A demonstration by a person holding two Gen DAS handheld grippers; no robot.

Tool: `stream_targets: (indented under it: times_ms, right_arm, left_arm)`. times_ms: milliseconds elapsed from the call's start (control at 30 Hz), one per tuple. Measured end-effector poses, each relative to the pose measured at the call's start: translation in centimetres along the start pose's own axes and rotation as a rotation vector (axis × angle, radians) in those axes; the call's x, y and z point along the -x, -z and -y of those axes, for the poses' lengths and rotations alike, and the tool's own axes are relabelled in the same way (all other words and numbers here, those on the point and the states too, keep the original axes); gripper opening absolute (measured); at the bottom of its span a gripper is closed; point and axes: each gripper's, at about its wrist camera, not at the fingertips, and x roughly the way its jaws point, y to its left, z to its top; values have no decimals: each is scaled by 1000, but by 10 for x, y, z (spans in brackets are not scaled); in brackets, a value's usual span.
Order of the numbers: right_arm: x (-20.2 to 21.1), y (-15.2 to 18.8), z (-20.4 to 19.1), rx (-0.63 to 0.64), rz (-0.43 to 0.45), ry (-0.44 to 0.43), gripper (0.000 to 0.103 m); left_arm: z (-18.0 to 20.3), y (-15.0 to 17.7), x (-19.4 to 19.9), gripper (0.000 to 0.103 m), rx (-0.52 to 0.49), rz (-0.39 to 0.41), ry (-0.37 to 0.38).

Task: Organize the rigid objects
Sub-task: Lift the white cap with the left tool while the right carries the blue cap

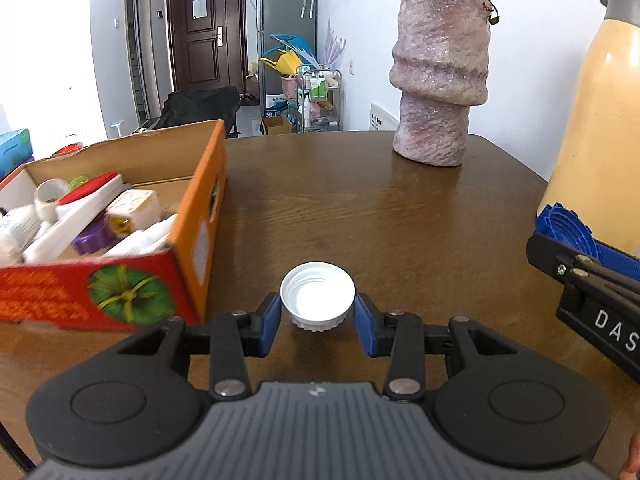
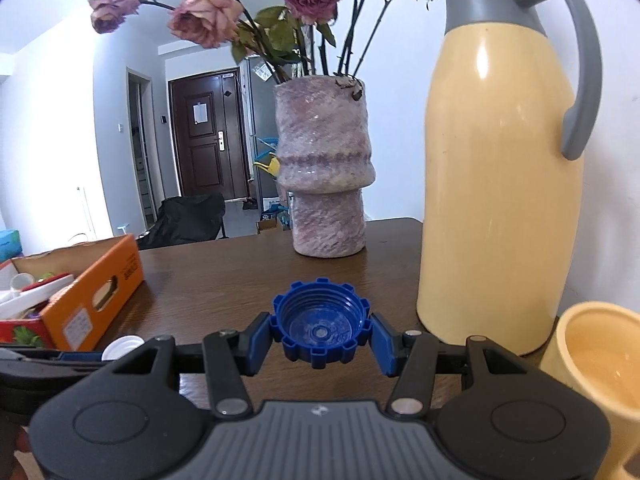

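Wooden table (image 1: 360,208), "DAS" lettering on right gripper (image 1: 538,240)

Left of the left gripper (image 1: 318,318), the near face of the cardboard box (image 1: 120,288) is blurred and its print is unreadable. To its right, the picture's edge cuts off the thermos (image 1: 596,140). Right of the right gripper (image 2: 320,338), the edge cuts off the yellow cup (image 2: 600,368).
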Motion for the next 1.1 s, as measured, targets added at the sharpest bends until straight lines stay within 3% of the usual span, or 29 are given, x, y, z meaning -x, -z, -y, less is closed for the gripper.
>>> stream_targets:
  times_ms: [500,1100]
  right_arm:
    - [60,29,-54,14,19,-29,52]
    - [105,57,-150,34,34,-100,51]
  left_arm:
    - [-63,42,59,40,52,-4,-41]
    - [-179,68,115,40,152,49,-126]
